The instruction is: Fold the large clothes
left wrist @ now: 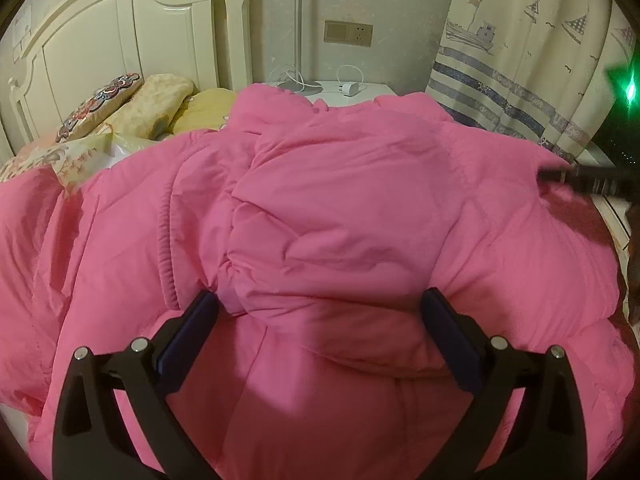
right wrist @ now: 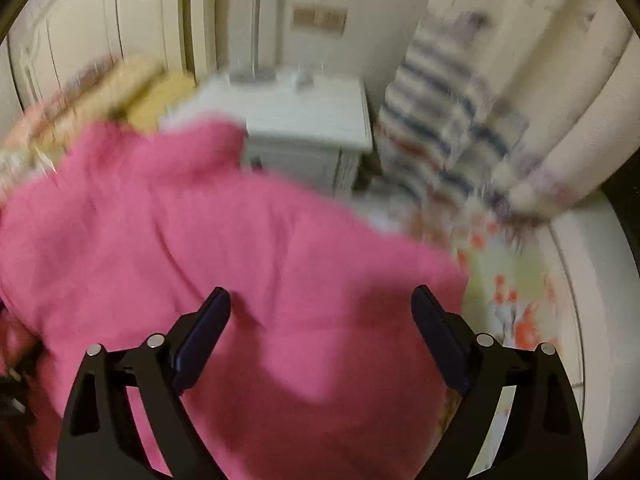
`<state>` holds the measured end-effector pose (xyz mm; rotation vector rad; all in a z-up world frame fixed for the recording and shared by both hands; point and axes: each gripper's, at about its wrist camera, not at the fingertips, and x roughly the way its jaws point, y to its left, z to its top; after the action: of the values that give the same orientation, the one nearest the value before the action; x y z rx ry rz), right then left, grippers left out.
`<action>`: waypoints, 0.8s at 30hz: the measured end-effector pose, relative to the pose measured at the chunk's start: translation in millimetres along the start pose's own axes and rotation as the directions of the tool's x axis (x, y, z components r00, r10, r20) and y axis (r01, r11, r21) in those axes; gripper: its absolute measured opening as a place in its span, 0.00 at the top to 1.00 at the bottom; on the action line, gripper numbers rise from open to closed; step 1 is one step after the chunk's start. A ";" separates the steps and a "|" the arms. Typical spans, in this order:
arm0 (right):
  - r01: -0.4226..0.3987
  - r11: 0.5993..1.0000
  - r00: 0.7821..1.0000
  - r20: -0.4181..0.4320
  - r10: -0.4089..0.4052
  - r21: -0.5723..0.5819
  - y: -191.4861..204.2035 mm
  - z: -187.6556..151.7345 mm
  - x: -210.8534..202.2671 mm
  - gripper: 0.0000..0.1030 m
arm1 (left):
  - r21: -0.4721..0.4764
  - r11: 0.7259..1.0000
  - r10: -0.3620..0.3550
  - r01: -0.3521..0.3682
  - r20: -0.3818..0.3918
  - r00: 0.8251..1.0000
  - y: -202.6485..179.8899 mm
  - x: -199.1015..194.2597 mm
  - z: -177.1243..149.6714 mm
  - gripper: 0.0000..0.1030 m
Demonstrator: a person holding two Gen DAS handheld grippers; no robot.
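The left hand-held gripper [left wrist: 320,312] stands with its jaws at their widest, straddling a puffy fold of the pink padded coat [left wrist: 340,208] without pinching it. The right hand-held gripper [right wrist: 322,312] is likewise spread with nothing gripped, over the coat's near right part, its view blurred. The coat lies bunched across the bed [right wrist: 516,280], collar toward the far nightstand [right wrist: 304,120]. This looks like a release between folds; next calls for picking a fresh edge or sleeve to bring over.
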<state>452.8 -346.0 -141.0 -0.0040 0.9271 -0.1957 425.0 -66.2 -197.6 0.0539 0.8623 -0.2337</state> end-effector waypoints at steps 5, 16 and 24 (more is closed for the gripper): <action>-0.028 0.994 0.998 -0.054 0.022 -0.104 40.8 4.3 35.7 0.13 | -0.006 1.000 -0.008 0.008 0.002 1.000 2.2 -0.1 0.2 0.02; -0.118 0.992 0.991 0.067 0.116 0.038 38.6 -25.5 -23.6 0.06 | -0.068 0.995 -0.065 0.069 0.059 0.996 14.2 -10.5 -1.4 0.04; -0.090 0.982 0.996 0.008 0.092 -0.163 86.0 -82.9 -36.1 0.05 | -0.485 0.847 -0.031 0.218 0.364 0.931 112.5 -113.5 -35.5 0.06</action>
<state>380.1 -248.7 -169.7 -0.1137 0.9238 -0.0344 352.7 69.0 -140.0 -0.5430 0.5531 -0.1201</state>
